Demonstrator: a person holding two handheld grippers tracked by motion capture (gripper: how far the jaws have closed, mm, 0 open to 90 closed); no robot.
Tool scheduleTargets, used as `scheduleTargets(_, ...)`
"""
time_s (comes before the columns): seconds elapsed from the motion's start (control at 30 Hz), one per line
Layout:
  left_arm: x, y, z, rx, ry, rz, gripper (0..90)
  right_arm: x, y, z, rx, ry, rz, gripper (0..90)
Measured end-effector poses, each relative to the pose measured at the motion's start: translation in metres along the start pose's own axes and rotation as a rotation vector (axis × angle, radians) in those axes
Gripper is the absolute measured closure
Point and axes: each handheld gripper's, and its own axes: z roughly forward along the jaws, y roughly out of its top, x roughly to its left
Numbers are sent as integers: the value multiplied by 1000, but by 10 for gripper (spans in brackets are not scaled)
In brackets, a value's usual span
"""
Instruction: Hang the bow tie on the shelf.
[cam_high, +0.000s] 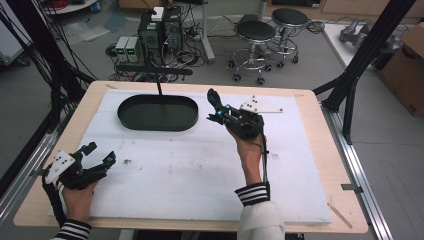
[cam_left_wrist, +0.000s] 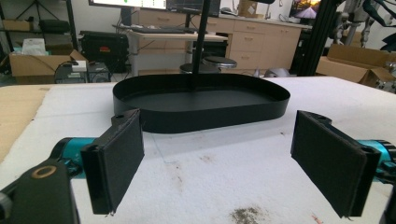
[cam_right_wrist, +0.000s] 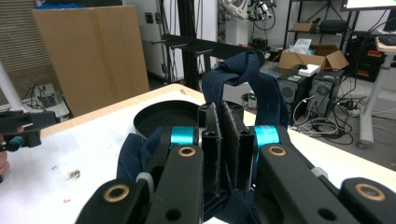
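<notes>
Grey floor (cam_high: 310, 70) filled the upper frame; two black stools (cam_high: 256, 32) stood at top centre, computer towers (cam_high: 161, 27) and tangled cables left of them, cardboard boxes (cam_high: 407, 70) far right.

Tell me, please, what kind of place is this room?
Probably a robotics lab or workshop. Computer towers with tangled cables stand on the floor behind the table, black frame struts rise beside it, and cardboard boxes and equipment shelves line the walls.

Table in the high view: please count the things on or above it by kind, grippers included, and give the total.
Grippers: 2, left and right
Black oval tray: 1
Dark blue cloth, held in the right gripper: 1
Total: 4
</notes>
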Motion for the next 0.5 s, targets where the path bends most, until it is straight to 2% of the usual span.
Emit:
scheduleTargets(0.37, 1, 0, 0, 1, -3, -2, 174, -6, 13, 28, -9, 12, 9, 857)
scheduleTargets(0.5, 1, 0, 0, 0, -3, -3, 174, -11, 12, 36, -41, 21, 49, 857)
